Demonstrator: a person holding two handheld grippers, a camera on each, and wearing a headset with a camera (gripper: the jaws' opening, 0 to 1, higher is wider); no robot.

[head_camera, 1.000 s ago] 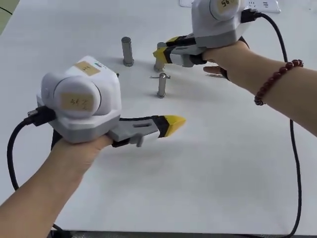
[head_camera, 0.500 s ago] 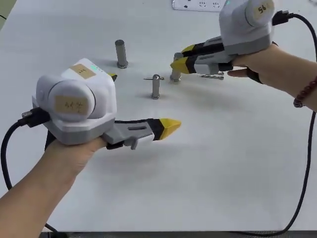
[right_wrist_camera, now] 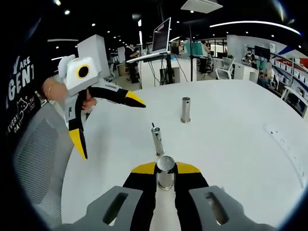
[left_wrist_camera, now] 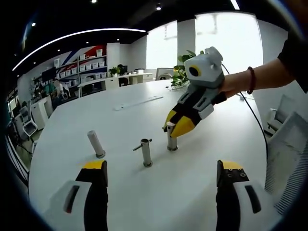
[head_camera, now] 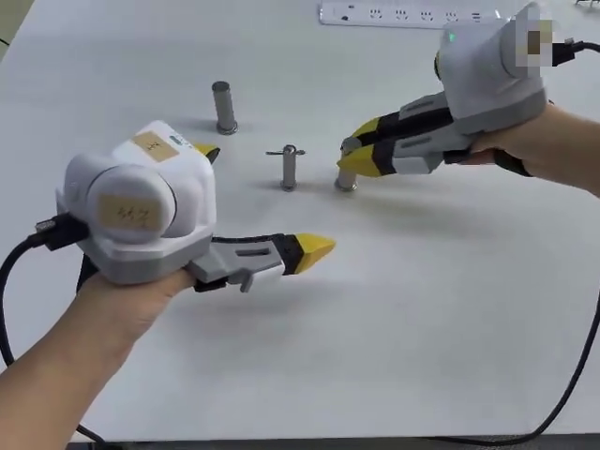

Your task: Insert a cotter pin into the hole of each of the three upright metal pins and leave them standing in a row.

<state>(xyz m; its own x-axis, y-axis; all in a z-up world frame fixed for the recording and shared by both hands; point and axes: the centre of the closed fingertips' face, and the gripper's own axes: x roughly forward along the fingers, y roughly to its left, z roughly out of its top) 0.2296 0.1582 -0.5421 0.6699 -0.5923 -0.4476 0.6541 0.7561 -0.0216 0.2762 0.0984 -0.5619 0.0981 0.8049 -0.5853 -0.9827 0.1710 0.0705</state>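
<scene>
Three upright metal pins stand on the white table. The far left pin [head_camera: 223,108] is bare. The middle pin [head_camera: 289,168] has a cotter pin [head_camera: 278,152] through its hole. My right gripper [head_camera: 354,159] is shut on the right pin [head_camera: 347,178], whose base rests on the table beside the middle one. In the right gripper view the jaws clamp this pin [right_wrist_camera: 165,180] just below its top. My left gripper [head_camera: 261,201] hovers open near the front left, holding nothing, with its jaws spread wide in the left gripper view [left_wrist_camera: 162,168].
A white power strip [head_camera: 403,14] lies along the table's far edge. Black cables trail from both grippers. Office desks and chairs stand around the table in the gripper views.
My right gripper has carried its pin from behind the middle pin round to that pin's right side, level with it. The left gripper has barely moved.
</scene>
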